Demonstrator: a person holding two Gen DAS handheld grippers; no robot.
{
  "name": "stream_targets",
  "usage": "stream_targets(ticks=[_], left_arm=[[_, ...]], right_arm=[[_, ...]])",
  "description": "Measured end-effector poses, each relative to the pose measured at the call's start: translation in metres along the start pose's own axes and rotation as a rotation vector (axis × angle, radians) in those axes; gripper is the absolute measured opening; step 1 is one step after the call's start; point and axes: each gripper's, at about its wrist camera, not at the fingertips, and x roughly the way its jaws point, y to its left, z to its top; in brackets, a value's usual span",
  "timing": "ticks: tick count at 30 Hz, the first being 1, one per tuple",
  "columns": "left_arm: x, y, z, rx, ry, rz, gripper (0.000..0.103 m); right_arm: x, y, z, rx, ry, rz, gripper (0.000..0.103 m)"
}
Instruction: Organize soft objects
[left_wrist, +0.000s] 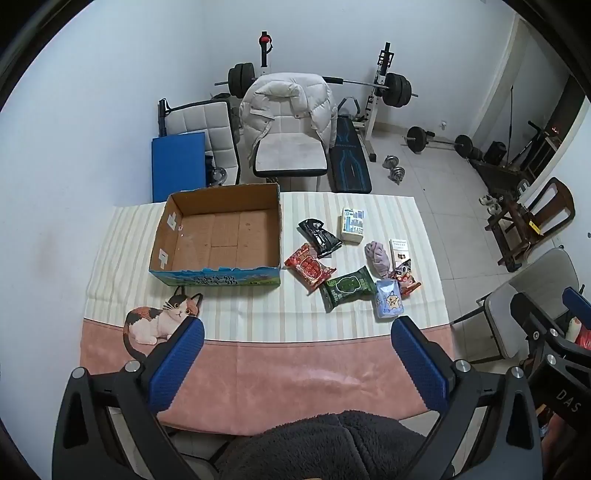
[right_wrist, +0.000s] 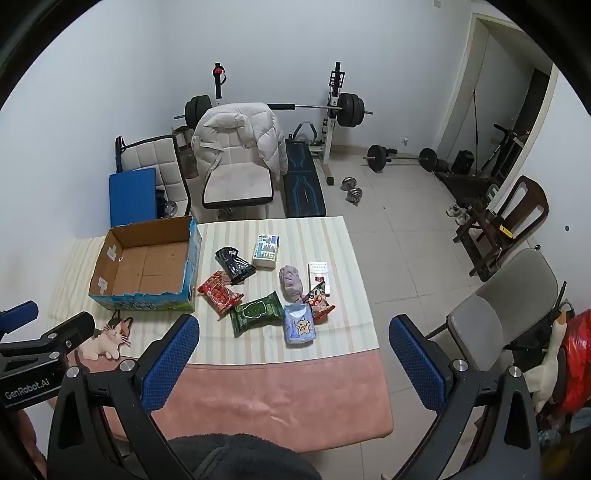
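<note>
An empty cardboard box (left_wrist: 221, 236) (right_wrist: 147, 266) stands open on the left of the table. To its right lie soft packs: a red snack bag (left_wrist: 309, 268) (right_wrist: 218, 294), a black pouch (left_wrist: 318, 232) (right_wrist: 233, 265), a green wipes pack (left_wrist: 347, 288) (right_wrist: 256, 313), a pale blue tissue pack (left_wrist: 388, 303) (right_wrist: 300, 325), a purple cloth (left_wrist: 376, 254) (right_wrist: 291, 282) and a white tissue pack (left_wrist: 352, 225) (right_wrist: 266, 251). My left gripper (left_wrist: 297, 328) and right gripper (right_wrist: 293, 326) hover open above the near table edge, holding nothing.
A small white box (left_wrist: 399, 251) (right_wrist: 319, 273) and a cartoon snack bag (right_wrist: 319, 301) lie at the right of the pile. A cat print (left_wrist: 162, 317) marks the cloth. Chairs, a weight bench (left_wrist: 349, 162) and barbells stand beyond the table; a grey chair (right_wrist: 506, 302) is at the right.
</note>
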Motion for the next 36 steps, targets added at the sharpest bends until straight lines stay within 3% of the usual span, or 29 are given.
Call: stream_targets(ticks=[36], left_arm=[[-0.02, 0.005, 0.009, -0.02, -0.041, 0.007, 0.103]], right_arm=[[-0.022, 0.01, 0.012, -0.013, -0.046, 0.003, 0.103]])
